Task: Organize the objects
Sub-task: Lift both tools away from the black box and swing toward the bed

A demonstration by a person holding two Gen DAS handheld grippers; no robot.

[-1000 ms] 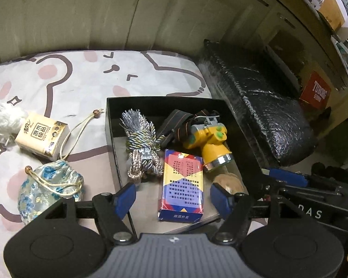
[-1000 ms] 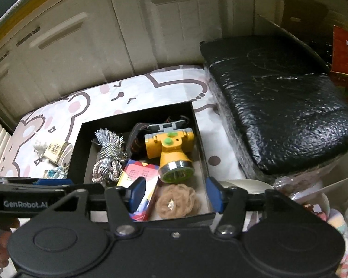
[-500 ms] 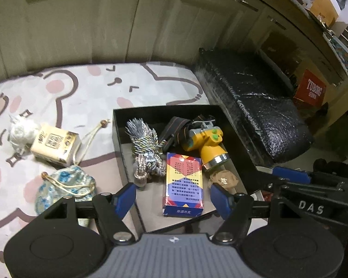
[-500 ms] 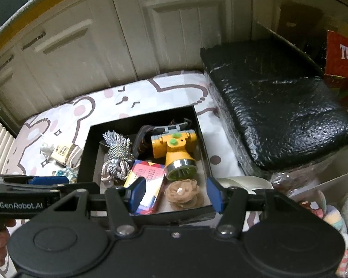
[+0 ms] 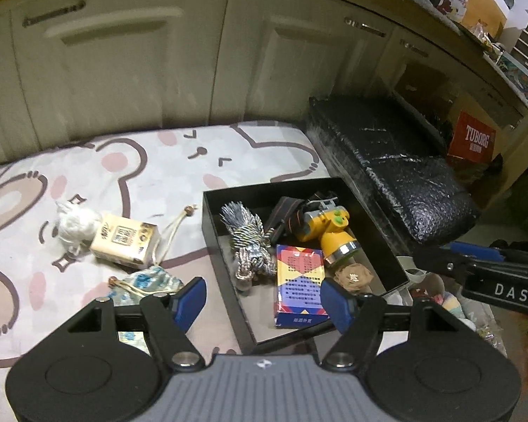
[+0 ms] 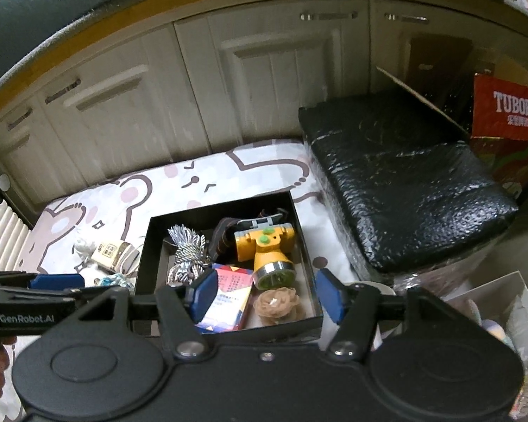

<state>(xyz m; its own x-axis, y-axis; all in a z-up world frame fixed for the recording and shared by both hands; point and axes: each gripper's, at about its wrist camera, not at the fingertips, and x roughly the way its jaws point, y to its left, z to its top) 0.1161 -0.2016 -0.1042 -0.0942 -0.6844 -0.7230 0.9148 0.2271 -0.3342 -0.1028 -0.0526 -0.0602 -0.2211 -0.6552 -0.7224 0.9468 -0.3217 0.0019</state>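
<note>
Cream cupboard doors back a bear-print mat (image 5: 158,161), and on it sits a black box (image 5: 211,232) holding a silver cord bundle (image 5: 250,242), a yellow headlamp (image 5: 329,228), a card pack (image 5: 299,281) and a tan flower (image 5: 353,274). Left of the box, on the mat, lie a tissue pack (image 5: 123,241), a white wad (image 5: 74,223) and a blue brocade pouch (image 5: 144,281).

Both tools hang above the near side, empty. The left gripper (image 5: 262,299) stands with its jaws apart around nothing; the right gripper (image 6: 264,290) has just been spreading its jaws, with nothing between them.

Risk, as I judge it: the pouch's drawstring trails toward the tissue pack, so lifting one may drag the other (loose cord snags easily). A low carry could also clip the box's left wall.

Open mat lies far and left; a black wrapped block (image 6: 404,176) crowds the right, and the box itself is nearly full.
</note>
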